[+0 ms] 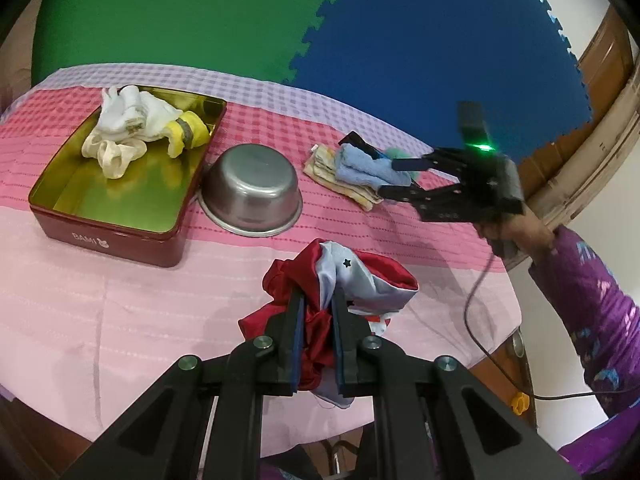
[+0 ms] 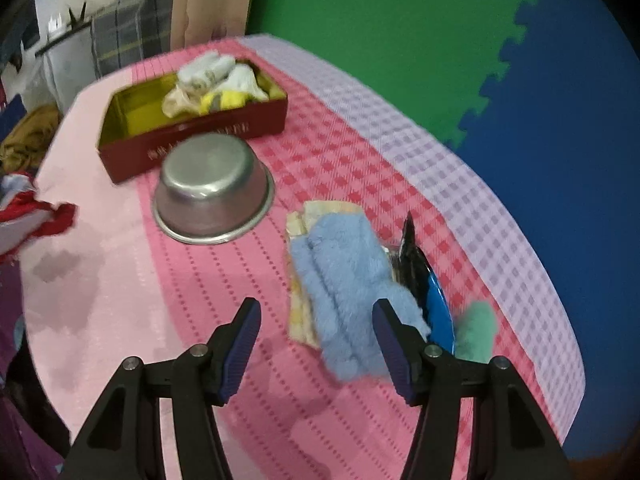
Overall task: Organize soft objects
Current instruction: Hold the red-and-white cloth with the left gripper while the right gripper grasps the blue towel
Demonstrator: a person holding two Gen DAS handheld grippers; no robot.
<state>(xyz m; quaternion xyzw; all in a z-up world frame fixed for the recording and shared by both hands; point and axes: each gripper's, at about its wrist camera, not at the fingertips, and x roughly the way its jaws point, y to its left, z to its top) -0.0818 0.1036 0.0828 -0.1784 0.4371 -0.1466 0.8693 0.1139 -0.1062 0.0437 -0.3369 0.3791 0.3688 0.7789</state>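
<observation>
I have the left gripper (image 1: 316, 300) clamped tight on the red satin cloth (image 1: 344, 276), lifted for the tin (image 1: 108, 232) where the soft pieces gather. My right gripper (image 2: 316, 320) hangs half open, empty, over the blue fuzzy cloth (image 2: 348, 280) on the surface (image 2: 100, 280), lined up to take it.

Tablecloth (image 1: 120, 320): pale pink, then deeper pink with dotted stripes, red-and-pink check, lilac check at far edge. Tin (image 1: 108, 236): dark red outside, gold inside, white lettering. Cloths in tin (image 1: 136, 128): white, cream, one yellow with a grey band. Bowl (image 1: 252, 188): plain silver metal. Bunched fabric (image 1: 352, 280): red and pale blue, dark stars. Fluffy cloth (image 2: 348, 280): light blue, on a yellowish patterned one (image 2: 298, 316). Floor mats: green (image 1: 180, 12) and blue (image 1: 440, 60). Sleeve (image 1: 592, 312): purple, blue print.
</observation>
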